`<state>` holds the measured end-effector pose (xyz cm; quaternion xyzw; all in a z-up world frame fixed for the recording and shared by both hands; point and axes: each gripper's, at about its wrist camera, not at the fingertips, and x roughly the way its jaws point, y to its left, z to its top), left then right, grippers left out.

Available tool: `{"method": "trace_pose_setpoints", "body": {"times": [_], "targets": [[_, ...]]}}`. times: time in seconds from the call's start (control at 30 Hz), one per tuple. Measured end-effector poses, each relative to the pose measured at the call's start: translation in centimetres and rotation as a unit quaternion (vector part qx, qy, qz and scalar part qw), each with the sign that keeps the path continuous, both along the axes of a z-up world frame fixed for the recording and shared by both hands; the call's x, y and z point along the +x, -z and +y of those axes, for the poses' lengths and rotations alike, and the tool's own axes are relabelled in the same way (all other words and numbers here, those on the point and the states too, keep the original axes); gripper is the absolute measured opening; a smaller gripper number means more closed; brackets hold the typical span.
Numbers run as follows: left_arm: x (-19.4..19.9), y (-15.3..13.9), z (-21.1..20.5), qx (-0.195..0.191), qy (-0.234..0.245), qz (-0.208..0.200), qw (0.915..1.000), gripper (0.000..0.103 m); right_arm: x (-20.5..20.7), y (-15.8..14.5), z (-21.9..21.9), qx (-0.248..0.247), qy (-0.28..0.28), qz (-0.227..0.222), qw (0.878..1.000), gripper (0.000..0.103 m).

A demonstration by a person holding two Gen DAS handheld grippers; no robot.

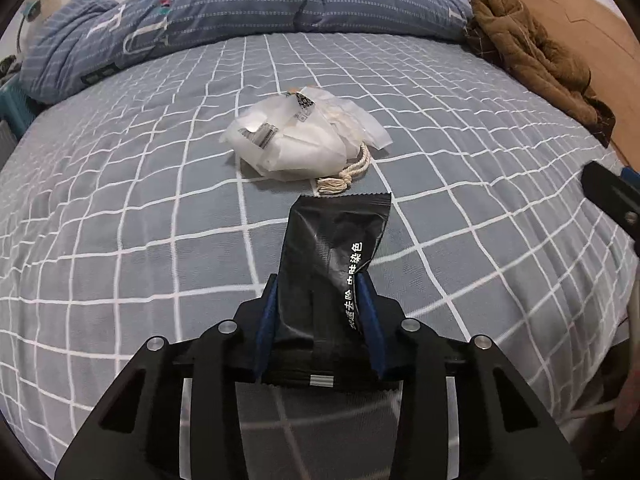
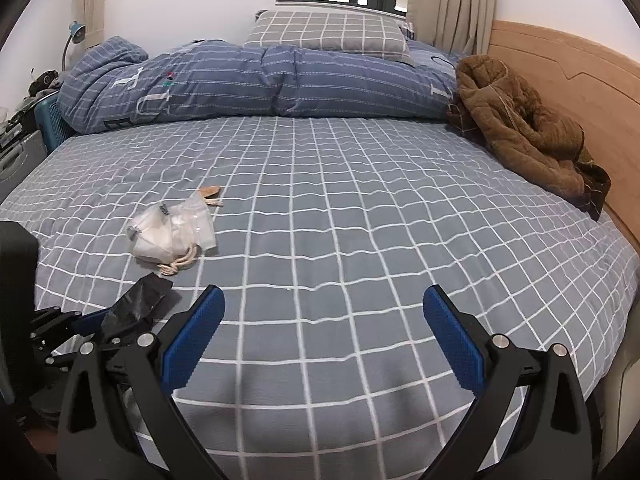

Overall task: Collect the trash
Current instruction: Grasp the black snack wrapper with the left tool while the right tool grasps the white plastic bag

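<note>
Black wrapper pinched in left hand-held gripper – right hand-held gripper spread wide, empty

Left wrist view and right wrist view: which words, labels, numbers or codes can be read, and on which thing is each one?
"染色": black wrapper in the left gripper; its other white characters are unclear.
White plastic bags: barcode and QR labels, too small to read.
Blue duvet: large pale letters, folded, not readable.
</note>
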<state>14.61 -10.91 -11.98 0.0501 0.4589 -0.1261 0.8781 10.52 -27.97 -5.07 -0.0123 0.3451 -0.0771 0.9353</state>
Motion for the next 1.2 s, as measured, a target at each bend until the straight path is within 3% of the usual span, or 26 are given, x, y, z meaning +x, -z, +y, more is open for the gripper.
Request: {"method": "trace_pose_setpoints", "body": {"times": [0.2, 0.3, 0.6, 0.8, 0.9, 1.03, 1.1, 1.13, 1.2], "targets": [[-0.5, -2.9, 3.9, -0.012, -0.027, -0.026, 0.9993, 0.037, 1.8, -0.4, 3.2, 0.001, -0.034, -0.001, 0.999, 0.095], [-0.3, -3.8, 6.4, 0.0, -0.05, -0.042, 0.9978, 0.038, 3.2, -0.3, 5.1, 0.003, -0.056, 0.003, 0.998, 0.095], [1.4, -3.7, 13.0, 0.001, -0.113, -0.045, 0.9926, 0.038, 8.5, 1.9, 12.0, 0.012, -0.124, 0.036, 0.992, 0.095], [1.7, -3.5, 15.4, -0.006, -0.133, -0.042, 0.9902, 0.038, 12.0, 3.2, 13.8, 0.022, -0.136, 0.049, 0.989, 0.094], [1.7, -3.4, 15.9, -0.006, -0.136, -0.044, 0.9897, 0.038, 13.0, 4.2, 14.6, 0.002, -0.146, 0.059, 0.987, 0.087], [1.9, -3.0, 16.1, -0.007, -0.139, -0.039, 0.9895, 0.038, 14.0, 5.7, 14.1, 0.032, -0.144, 0.091, 0.985, 0.074], [2.0, -2.8, 16.0, -0.009, -0.138, -0.036, 0.9897, 0.038, 14.1, 6.0, 14.2, 0.032, -0.149, 0.092, 0.984, 0.062], [2.0, -2.7, 15.9, -0.01, -0.138, -0.035, 0.9898, 0.038, 14.1, 6.0, 14.1, 0.04, -0.152, 0.095, 0.983, 0.048], [2.1, -2.6, 15.5, -0.006, -0.134, -0.035, 0.9903, 0.038, 13.9, 5.8, 14.1, 0.043, -0.15, 0.095, 0.983, 0.04]]}}
